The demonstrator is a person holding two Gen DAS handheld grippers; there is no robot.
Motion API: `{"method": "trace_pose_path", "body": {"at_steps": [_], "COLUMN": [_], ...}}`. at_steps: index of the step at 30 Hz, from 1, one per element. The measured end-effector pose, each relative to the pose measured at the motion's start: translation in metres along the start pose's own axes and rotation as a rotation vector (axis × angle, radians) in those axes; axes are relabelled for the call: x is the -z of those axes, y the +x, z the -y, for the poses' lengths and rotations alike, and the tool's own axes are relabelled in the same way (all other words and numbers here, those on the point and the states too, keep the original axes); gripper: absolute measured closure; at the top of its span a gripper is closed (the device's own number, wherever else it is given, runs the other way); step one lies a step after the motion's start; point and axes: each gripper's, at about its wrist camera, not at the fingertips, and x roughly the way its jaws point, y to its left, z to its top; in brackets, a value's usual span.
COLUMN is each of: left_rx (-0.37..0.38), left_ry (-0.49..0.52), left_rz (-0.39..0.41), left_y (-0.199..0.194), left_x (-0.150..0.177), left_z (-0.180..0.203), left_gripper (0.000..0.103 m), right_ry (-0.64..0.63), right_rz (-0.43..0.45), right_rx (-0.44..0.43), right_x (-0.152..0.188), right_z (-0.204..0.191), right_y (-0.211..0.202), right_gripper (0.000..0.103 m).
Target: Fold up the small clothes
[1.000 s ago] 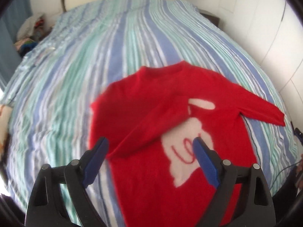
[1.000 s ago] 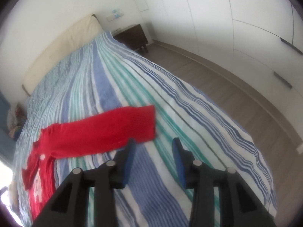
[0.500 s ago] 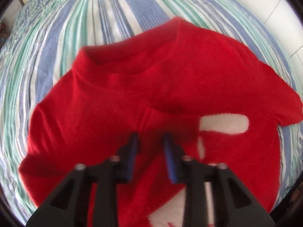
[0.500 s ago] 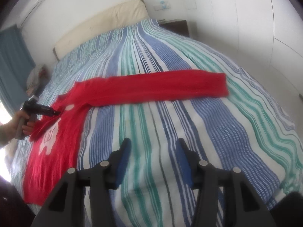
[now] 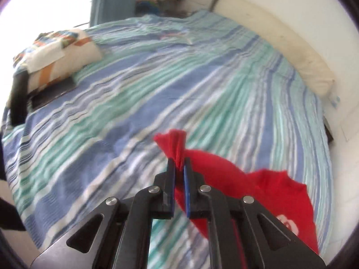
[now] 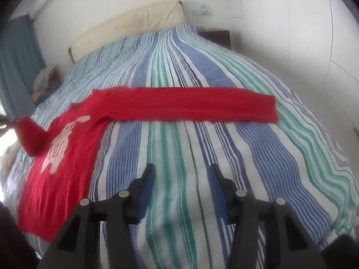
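A small red sweater (image 6: 67,148) with a white animal print lies on the striped bed. Its right sleeve (image 6: 193,107) stretches flat across the bed. My left gripper (image 5: 178,168) is shut on the cuff of the other sleeve (image 5: 174,142) and holds it lifted off the body (image 5: 269,192). That lifted sleeve (image 6: 31,134) shows at the far left of the right wrist view. My right gripper (image 6: 181,177) is open and empty above bare bedspread, short of the flat sleeve.
The striped bedspread (image 5: 157,85) covers the bed. A folded patterned pile (image 5: 56,56) and a dark flat object (image 5: 51,92) lie at the far left edge. A cream headboard (image 6: 125,29), nightstand (image 6: 215,37) and white wardrobe doors (image 6: 314,33) stand around.
My left gripper closed on the folded-in sleeve cuff and lifted it away to the left. My right gripper backed off from the flat sleeve and stayed open.
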Motion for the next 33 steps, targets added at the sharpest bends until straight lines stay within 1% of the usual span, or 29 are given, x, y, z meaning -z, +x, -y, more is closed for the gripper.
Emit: {"method": "trace_pose_path", "body": {"at_steps": [2, 4, 5, 7, 10, 12, 14, 15, 16, 17, 18, 19, 20, 21, 22, 23, 24, 25, 27, 28, 29, 30, 31, 32, 33], "left_rx": [-0.099, -0.171, -0.188, -0.199, -0.210, -0.276, -0.325, -0.329, -0.345, -0.383, -0.437, -0.495, -0.522, -0.502, -0.449, -0.366, -0.268, -0.168, 0.018, 0.081, 0.113, 0.121, 0.126, 0.127, 0.120], "left_ry": [-0.043, -0.059, -0.074, -0.114, -0.143, -0.131, -0.101, -0.083, -0.054, -0.004, 0.064, 0.138, 0.212, 0.287, 0.353, 0.413, 0.471, 0.528, 0.631, 0.674, 0.715, 0.745, 0.768, 0.784, 0.795], "left_rz": [-0.016, -0.047, -0.066, -0.076, -0.049, -0.049, -0.096, -0.129, -0.164, -0.175, -0.167, -0.131, -0.061, 0.010, 0.059, 0.085, 0.084, 0.060, -0.008, -0.033, -0.055, -0.077, -0.120, -0.167, -0.194], "left_y": [0.020, 0.036, 0.047, 0.051, 0.043, 0.045, 0.061, 0.067, 0.071, 0.068, 0.058, 0.044, 0.025, 0.006, -0.009, -0.020, -0.025, -0.023, -0.004, 0.011, 0.030, 0.052, 0.076, 0.099, 0.117], "left_x": [0.007, 0.023, 0.032, 0.044, 0.048, 0.048, 0.049, 0.050, 0.051, 0.053, 0.055, 0.058, 0.059, 0.060, 0.059, 0.057, 0.053, 0.049, 0.042, 0.040, 0.040, 0.041, 0.043, 0.043, 0.042], "left_z": [-0.039, -0.066, -0.070, -0.088, -0.097, -0.097, -0.099, -0.099, -0.097, -0.092, -0.083, -0.072, -0.058, -0.042, -0.022, 0.000, 0.025, 0.051, 0.105, 0.130, 0.154, 0.177, 0.197, 0.213, 0.226], "left_gripper": [0.098, 0.098, 0.098, 0.098, 0.099, 0.099, 0.099, 0.098, 0.092, 0.082, 0.074, 0.057, 0.042, 0.036, 0.028, 0.024, 0.023, 0.019, 0.014, 0.014, 0.014, 0.014, 0.014, 0.016, 0.018], "right_ry": [-0.021, -0.046, -0.057, -0.078, -0.103, -0.113, -0.121, -0.125, -0.130, -0.135, -0.139, -0.148, -0.162, -0.182, -0.206, -0.231, -0.262, -0.300, -0.388, -0.429, -0.458, -0.473, -0.477, -0.476, -0.476], "right_rz": [-0.003, -0.011, -0.013, -0.020, -0.032, -0.037, -0.039, -0.041, -0.044, -0.050, -0.061, -0.077, -0.093, -0.107, -0.110, -0.103, -0.088, -0.074, -0.072, -0.084, -0.102, -0.129, -0.153, -0.176, -0.214], "right_rx": [-0.008, -0.011, -0.013, -0.010, 0.004, 0.014, 0.022, 0.025, 0.026, 0.023, 0.015, 0.007, -0.002, -0.009, -0.011, -0.017, -0.028, -0.046, -0.098, -0.136, -0.184, -0.237, -0.281, -0.315, -0.340], "right_x": [0.001, 0.003, 0.004, 0.006, 0.010, 0.011, 0.012, 0.012, 0.012, 0.011, 0.008, 0.003, -0.004, -0.013, -0.026, -0.041, -0.058, -0.077, -0.117, -0.135, -0.153, -0.168, -0.182, -0.193, -0.202], "right_z": [-0.006, -0.012, -0.014, -0.019, -0.023, -0.024, -0.025, -0.026, -0.027, -0.028, -0.029, -0.029, -0.031, -0.032, -0.034, -0.038, -0.044, -0.054, -0.082, -0.099, -0.117, -0.136, -0.152, -0.168, -0.183], "right_y": [0.001, 0.003, 0.004, 0.005, 0.007, 0.008, 0.010, 0.010, 0.011, 0.012, 0.011, 0.010, 0.008, 0.004, 0.000, -0.003, -0.005, -0.004, 0.012, 0.026, 0.045, 0.067, 0.091, 0.115, 0.141], "right_gripper": [0.054, 0.054, 0.054, 0.054, 0.054, 0.054, 0.054, 0.054, 0.054, 0.054, 0.054, 0.054, 0.049, 0.044, 0.031, 0.021, 0.019, 0.018, 0.018, 0.018, 0.018, 0.018, 0.018, 0.018, 0.018]}}
